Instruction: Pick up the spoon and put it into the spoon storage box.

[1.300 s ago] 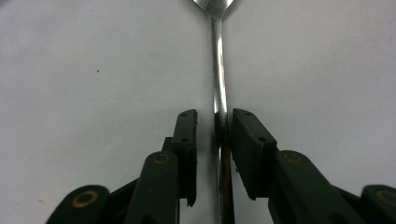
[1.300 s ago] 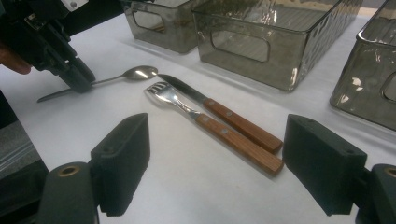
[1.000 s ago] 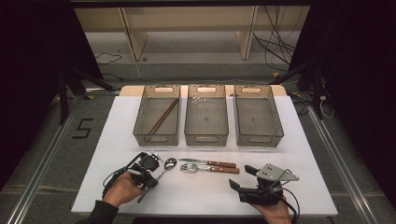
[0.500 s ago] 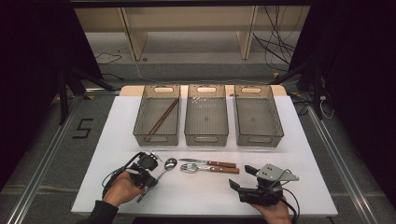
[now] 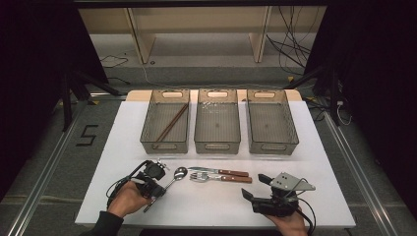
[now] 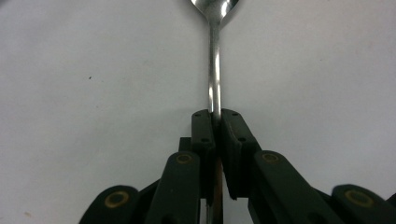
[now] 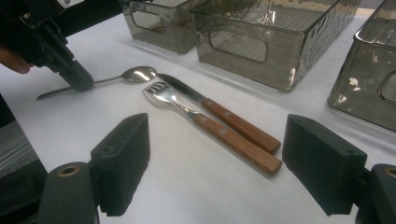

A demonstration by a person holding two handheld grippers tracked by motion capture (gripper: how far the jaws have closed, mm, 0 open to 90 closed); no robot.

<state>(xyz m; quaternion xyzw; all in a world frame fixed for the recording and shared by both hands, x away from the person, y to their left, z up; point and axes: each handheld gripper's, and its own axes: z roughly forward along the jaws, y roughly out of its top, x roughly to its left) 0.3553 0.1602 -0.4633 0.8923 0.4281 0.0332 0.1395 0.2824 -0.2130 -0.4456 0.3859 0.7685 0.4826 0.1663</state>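
Observation:
A metal spoon [image 5: 178, 173] lies on the white table [image 5: 123, 147], bowl toward the bins. My left gripper [image 5: 160, 189] is shut on its thin handle [image 6: 215, 70]; the jaws have just been closing with the handle between them, and the pads [image 6: 203, 133] now press it from both sides. Right of the spoon lie a wooden-handled fork [image 5: 219, 178] and knife [image 5: 219, 171], side by side. My right gripper [image 5: 254, 187] rests near the front edge, open and holding nothing, and points at the fork [image 7: 210, 126] and knife [image 7: 224, 119].
Three smoky clear bins stand in a row behind the cutlery: the left bin [image 5: 164, 146] holds brown chopsticks [image 5: 172, 123], then come the middle bin [image 5: 217, 146] and the right bin [image 5: 272, 146]. A bare strip of table separates the bins from the cutlery.

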